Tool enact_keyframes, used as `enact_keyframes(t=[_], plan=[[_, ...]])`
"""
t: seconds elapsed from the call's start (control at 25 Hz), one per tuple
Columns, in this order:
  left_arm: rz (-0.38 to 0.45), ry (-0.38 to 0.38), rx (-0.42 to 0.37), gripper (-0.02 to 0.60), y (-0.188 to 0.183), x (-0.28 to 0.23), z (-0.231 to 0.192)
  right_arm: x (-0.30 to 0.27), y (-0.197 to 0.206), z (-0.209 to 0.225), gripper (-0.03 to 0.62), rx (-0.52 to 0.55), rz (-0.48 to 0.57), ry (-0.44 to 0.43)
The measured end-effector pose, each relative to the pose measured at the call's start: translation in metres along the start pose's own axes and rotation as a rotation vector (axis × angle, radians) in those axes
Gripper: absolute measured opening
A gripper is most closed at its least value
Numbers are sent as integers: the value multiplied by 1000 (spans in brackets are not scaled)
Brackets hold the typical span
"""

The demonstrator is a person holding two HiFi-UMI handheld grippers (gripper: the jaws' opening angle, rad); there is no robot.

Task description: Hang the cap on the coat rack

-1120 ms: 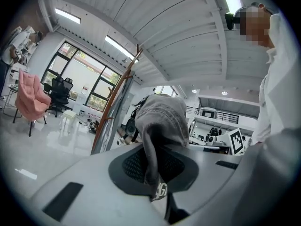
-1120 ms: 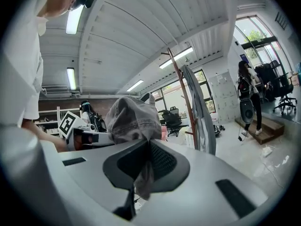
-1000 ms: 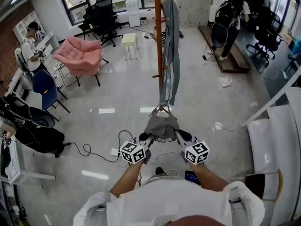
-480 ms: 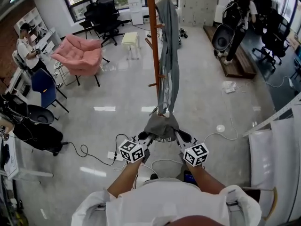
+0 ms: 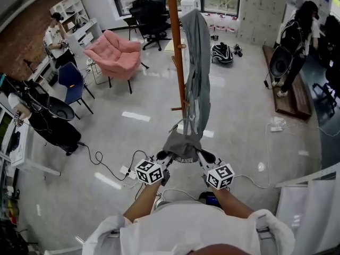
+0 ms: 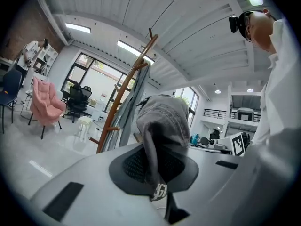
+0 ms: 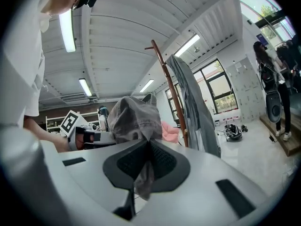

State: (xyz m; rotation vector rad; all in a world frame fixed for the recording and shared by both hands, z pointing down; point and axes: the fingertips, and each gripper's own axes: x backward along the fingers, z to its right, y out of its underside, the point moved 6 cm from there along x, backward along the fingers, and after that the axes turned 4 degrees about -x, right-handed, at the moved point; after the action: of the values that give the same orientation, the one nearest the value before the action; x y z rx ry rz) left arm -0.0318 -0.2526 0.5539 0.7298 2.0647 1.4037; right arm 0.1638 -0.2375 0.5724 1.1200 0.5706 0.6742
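Observation:
A grey cap (image 5: 182,143) hangs between both grippers, just in front of the foot of the wooden coat rack (image 5: 176,47). My left gripper (image 5: 166,160) is shut on the cap's left edge, and my right gripper (image 5: 201,158) is shut on its right edge. In the left gripper view the cap (image 6: 162,126) is pinched between the jaws, with the coat rack (image 6: 123,91) behind it. The right gripper view shows the cap (image 7: 136,121) clamped the same way, and the coat rack (image 7: 170,91) stands beyond. A long grey garment (image 5: 198,73) hangs on the rack.
A pink armchair (image 5: 118,51) stands at the back left, with a blue chair (image 5: 71,82) nearer the left wall. Cables (image 5: 109,166) trail over the floor on the left. Persons stand at the far left (image 5: 56,36) and far right (image 5: 295,41). A white panel (image 5: 311,206) lies at the right.
The view has tilted and swung: the rack now reaches higher in the head view and the room has shifted right. Both grippers still hold the cap close to the rack's base.

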Motion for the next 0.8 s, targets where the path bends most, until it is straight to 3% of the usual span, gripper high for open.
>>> enact_keyframes(t=[0.24, 0.4, 0.8], plan=[[18, -52, -25, 32, -17, -31, 19, -2, -24, 48, 28, -5, 22, -140], [29, -84, -52, 32, -39, -33, 17, -18, -45, 51, 28, 18, 47, -190], [102, -48, -170, 32, -111, -52, 0, -53, -115, 53, 28, 106, 139, -202]])
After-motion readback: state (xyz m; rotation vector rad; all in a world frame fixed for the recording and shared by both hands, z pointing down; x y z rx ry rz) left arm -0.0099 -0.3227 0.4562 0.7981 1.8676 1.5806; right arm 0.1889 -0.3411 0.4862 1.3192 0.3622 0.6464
